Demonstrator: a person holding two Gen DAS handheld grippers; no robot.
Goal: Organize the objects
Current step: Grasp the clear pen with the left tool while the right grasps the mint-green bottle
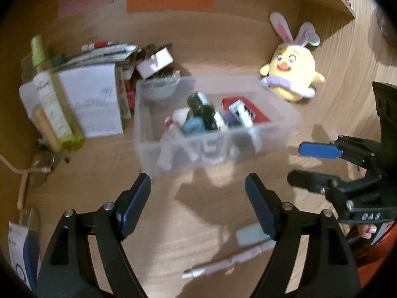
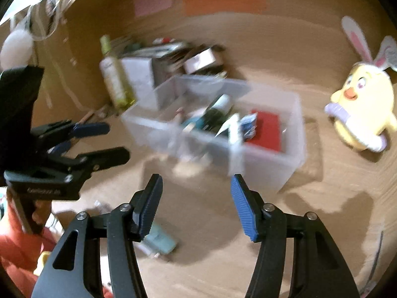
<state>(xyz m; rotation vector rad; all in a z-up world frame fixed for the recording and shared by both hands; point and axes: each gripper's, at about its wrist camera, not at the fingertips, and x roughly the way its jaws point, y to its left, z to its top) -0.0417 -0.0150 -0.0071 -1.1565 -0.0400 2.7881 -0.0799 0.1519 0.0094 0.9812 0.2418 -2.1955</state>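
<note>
Here the clear plastic bin (image 1: 285, 121) sits mid-desk, its long axis running from about nine o'clock to three o'clock in the left wrist view, tilted slightly toward two. Its walls are translucent and smooth; inside lie a dark green bottle (image 1: 202, 109), a teal cap (image 1: 193, 126), a red flat box (image 1: 258, 113) and what may be a small carton, too blurred to be sure. The left gripper (image 1: 198, 186) stands wide with nothing between its blue ribbed pads, and the right gripper (image 2: 196, 188) is likewise parted and empty. On the wooden desk (image 1: 223, 44) below the bin lies a pale teal tube (image 1: 250, 234) at five o'clock. A yellow plush chick (image 1: 292, 72) sits at two o'clock, a tall yellow-green bottle (image 1: 53, 109) and stacked papers (image 1: 94, 104) at nine.
</note>
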